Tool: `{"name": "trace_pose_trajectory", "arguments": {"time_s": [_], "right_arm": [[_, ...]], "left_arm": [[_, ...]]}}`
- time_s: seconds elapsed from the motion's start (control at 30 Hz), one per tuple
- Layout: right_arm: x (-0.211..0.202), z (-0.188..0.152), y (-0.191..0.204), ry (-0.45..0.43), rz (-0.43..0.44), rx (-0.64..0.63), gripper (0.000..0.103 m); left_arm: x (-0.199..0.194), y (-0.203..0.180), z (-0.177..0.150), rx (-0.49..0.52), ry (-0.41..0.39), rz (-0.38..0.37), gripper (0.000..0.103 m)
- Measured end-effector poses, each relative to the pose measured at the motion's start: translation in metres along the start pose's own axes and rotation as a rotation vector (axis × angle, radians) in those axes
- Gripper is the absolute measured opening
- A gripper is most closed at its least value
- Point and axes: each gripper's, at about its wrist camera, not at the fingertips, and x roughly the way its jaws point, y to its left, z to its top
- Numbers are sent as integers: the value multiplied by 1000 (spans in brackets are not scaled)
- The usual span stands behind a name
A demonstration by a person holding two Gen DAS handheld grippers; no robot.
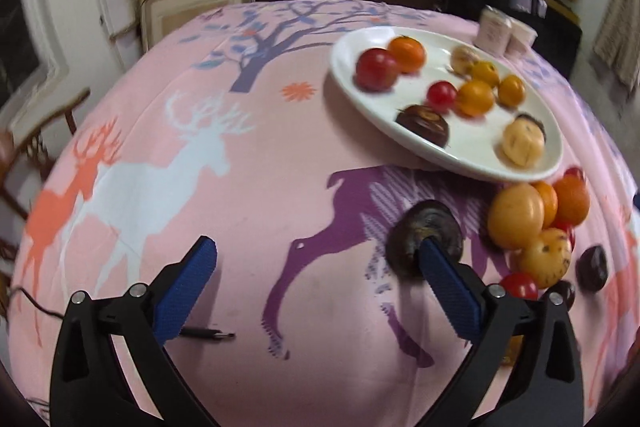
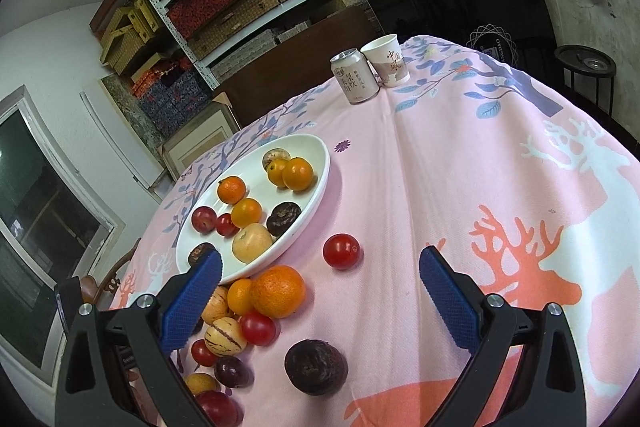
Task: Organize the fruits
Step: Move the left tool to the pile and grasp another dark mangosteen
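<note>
Both grippers wide, empty: left gripper, right gripper. White plate at 11 o'clock, part filled. Dark round fruit loose at 6 o'clock. Risk: nudged fruit rolls off the tablecloth.

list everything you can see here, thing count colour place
plate: one, white, on the cloth, left of centre in the right wrist view, holding about nine fruits in orange, red, yellow and dark brown
loose fruit pile: roughly ten, orange, red, striped yellow, dark purple, on the cloth beside the plate's near rim
red tomato: one, red, alone on the cloth right of the plate
dark passion fruit: one, dark brown, nearest the camera
can: one, silver and pink, far edge
paper cup: one, white, beside the can
tablecloth: one, pink with deer print
left gripper: open, empty
right gripper: open, empty
</note>
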Motion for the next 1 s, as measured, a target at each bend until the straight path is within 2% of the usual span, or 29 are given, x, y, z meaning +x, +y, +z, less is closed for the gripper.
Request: {"name": "trace_pose_trajectory", "arguments": {"time_s": [0.1, 0.23, 0.4, 0.43, 0.5, 0.57, 0.87, 1.0], "right_arm": [[0, 0, 0, 5, 5, 1, 100], [-1, 0, 2, 1, 10, -3, 100], [-1, -1, 2, 6, 8, -2, 100], [-1, 0, 3, 5, 7, -3, 100], [-1, -1, 2, 5, 5, -1, 100], [0, -1, 2, 9, 2, 4, 100], [3, -2, 0, 22, 0, 2, 100], [5, -3, 0, 29, -2, -4, 100]], "left_arm": [[-3, -7, 0, 30, -18, -22, 99], [-7, -31, -5, 139, -52, -32, 99], [5, -45, -3, 180, -23, -26, 99], [7, -44, -2, 172, -14, -36, 98], [8, -41, -2, 155, -8, -56, 80], [9, -38, -2, 146, 3, -82, 78], [13, -41, -2, 158, 13, -77, 75], [12, -43, -3, 168, 10, -86, 67]]}}
